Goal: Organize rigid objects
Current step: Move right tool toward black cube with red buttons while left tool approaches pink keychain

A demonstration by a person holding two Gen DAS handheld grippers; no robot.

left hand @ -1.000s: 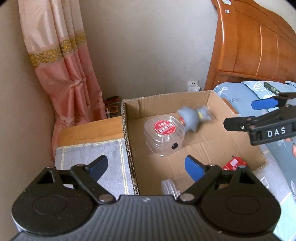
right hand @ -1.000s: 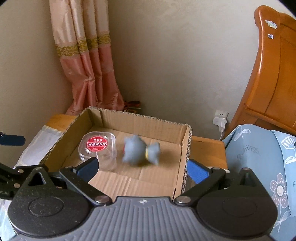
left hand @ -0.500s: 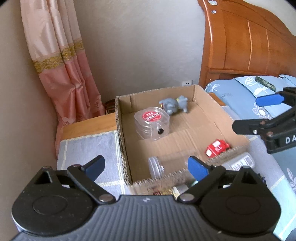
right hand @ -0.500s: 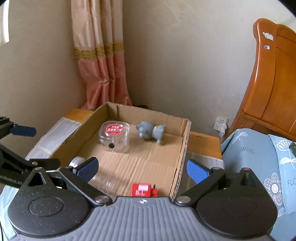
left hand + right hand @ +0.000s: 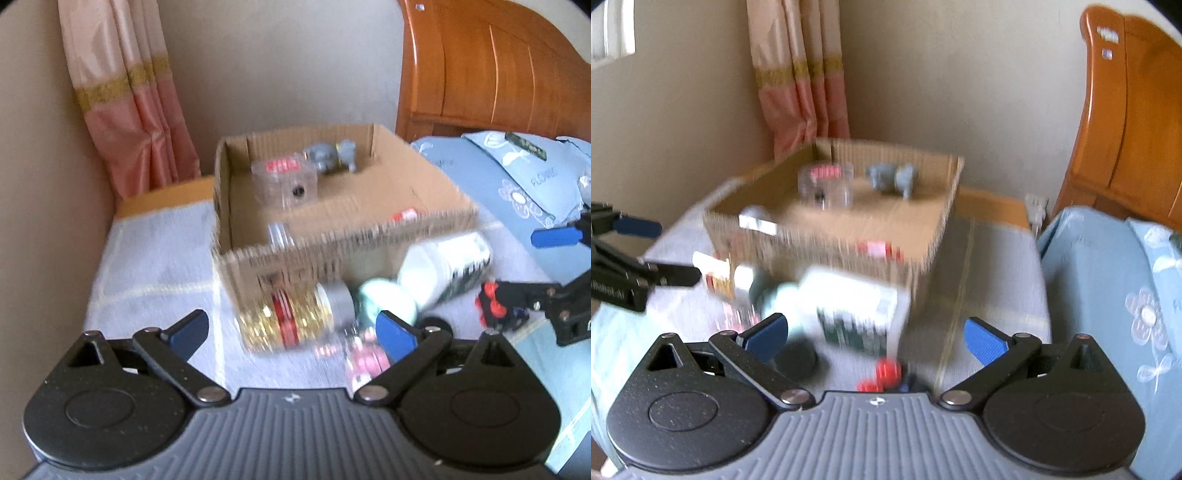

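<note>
From the left wrist, the left gripper (image 5: 291, 330) is standing wide, nothing between its blue pads, its jaws having just been opening. A corrugated cardboard box (image 5: 343, 240) is sitting mid-bed on the grey blanket (image 5: 155, 258), holding a clear round jar (image 5: 284, 181) and a grey toy (image 5: 330, 157). A gold-foil can (image 5: 288, 323) and a white bottle (image 5: 447, 264) are lying against its near wall.

From the right wrist, the right gripper (image 5: 875, 334) is gaping empty over the blurred white bottle (image 5: 849, 306).

Left tongs (image 5: 291, 330) and right tongs (image 5: 875, 334) both gape wide, pointing downward, nothing between their pads
</note>
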